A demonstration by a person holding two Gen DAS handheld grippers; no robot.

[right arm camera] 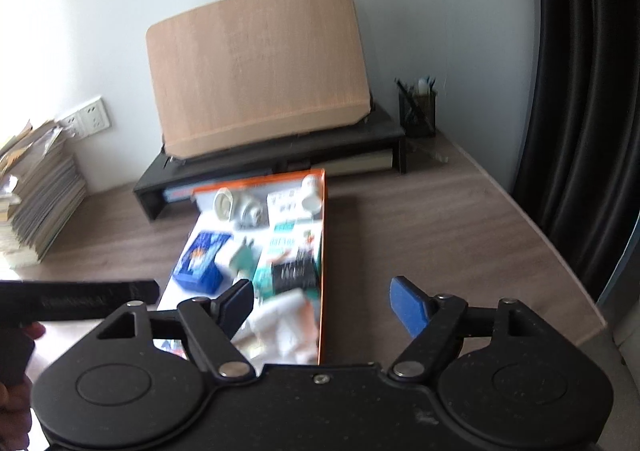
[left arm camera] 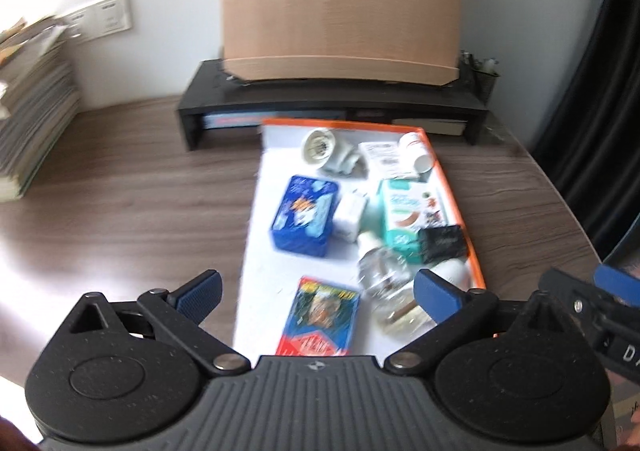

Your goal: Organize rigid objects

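An orange-rimmed tray (left arm camera: 452,195) with a white floor lies on the wooden desk. It holds a blue tin (left arm camera: 302,215), a red and blue card pack (left arm camera: 320,317), a clear glass bottle (left arm camera: 382,271), a teal box (left arm camera: 408,211), a small black packet (left arm camera: 442,241), a white adapter (left arm camera: 352,213) and a white pill bottle (left arm camera: 416,149). My left gripper (left arm camera: 318,293) hangs open above the tray's near end with nothing between its pads. My right gripper (right arm camera: 324,305) is open and empty over the tray's (right arm camera: 322,251) right rim and the bare desk beside it.
A black monitor riser (left arm camera: 320,91) carrying a tilted wooden board (left arm camera: 340,3) stands behind the tray. A tall stack of magazines (left arm camera: 32,111) sits at the far left. A mesh pen holder (right arm camera: 416,111) and a black curtain (right arm camera: 580,91) are at the right, by the desk's curved edge.
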